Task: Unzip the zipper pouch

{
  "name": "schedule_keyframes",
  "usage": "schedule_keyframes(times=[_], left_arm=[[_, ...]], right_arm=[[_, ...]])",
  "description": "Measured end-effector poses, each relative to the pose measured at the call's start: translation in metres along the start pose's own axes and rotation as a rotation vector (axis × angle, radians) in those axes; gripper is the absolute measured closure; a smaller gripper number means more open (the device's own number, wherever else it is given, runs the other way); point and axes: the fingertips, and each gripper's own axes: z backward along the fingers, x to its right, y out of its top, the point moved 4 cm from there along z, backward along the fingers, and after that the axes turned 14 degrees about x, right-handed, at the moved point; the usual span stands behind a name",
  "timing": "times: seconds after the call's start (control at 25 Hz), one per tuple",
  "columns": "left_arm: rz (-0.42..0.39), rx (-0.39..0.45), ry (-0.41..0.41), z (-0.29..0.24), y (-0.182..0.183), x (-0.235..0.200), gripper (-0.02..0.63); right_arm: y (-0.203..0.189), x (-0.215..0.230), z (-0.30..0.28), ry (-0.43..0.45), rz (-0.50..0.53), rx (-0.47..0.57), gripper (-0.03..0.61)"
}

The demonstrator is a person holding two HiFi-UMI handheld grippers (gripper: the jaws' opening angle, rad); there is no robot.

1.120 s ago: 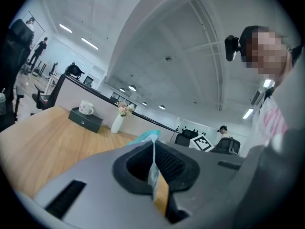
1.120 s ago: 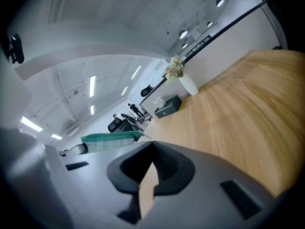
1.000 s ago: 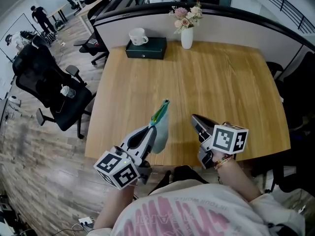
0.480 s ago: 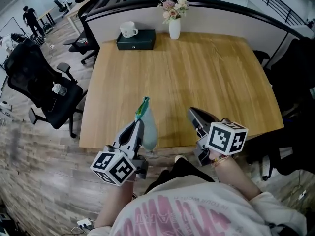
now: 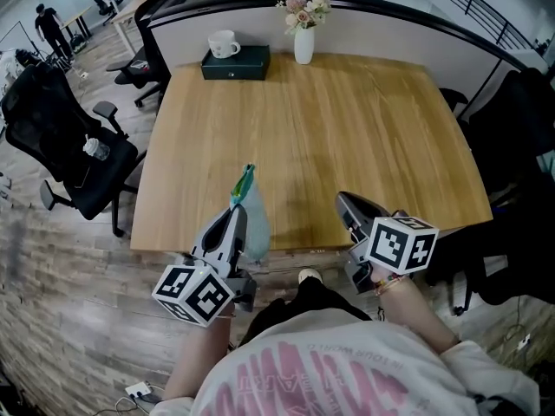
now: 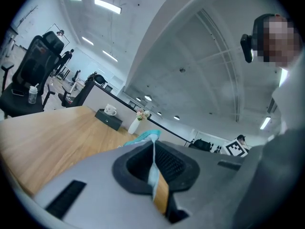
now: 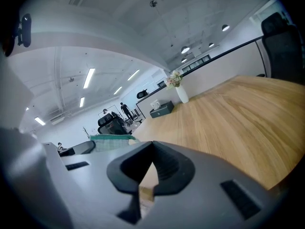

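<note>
One pouch (image 5: 254, 217) between jaws of left gripper (image 5: 232, 225)

No legible writing here.
Pink lettering on the person's shirt (image 5: 347, 367), at the near edge, is too blurred.

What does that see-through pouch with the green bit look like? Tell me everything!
The pale see-through blue zipper pouch looks like thin soft plastic, with a green zipper strip along its far edge. It is held up on edge above the near side of the wooden table. The left gripper is shut on its near end; nothing else seems to touch it. Whether the zipper is open cannot be told.
</note>
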Motion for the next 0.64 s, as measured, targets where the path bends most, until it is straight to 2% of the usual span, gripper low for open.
schedule_keyframes(times=[0.2, 0.64], left_arm=[[0.009, 0.013, 0.011, -0.002, -0.001, -0.004, 0.604], [0.020, -0.002, -0.034, -0.012, 0.002, -0.007, 0.604]], right_arm=[[-0.004, 0.005, 0.000, -0.026, 0.012, -0.017, 0.583], [-0.007, 0.006, -0.014, -0.024, 0.000, -0.038, 0.583]])
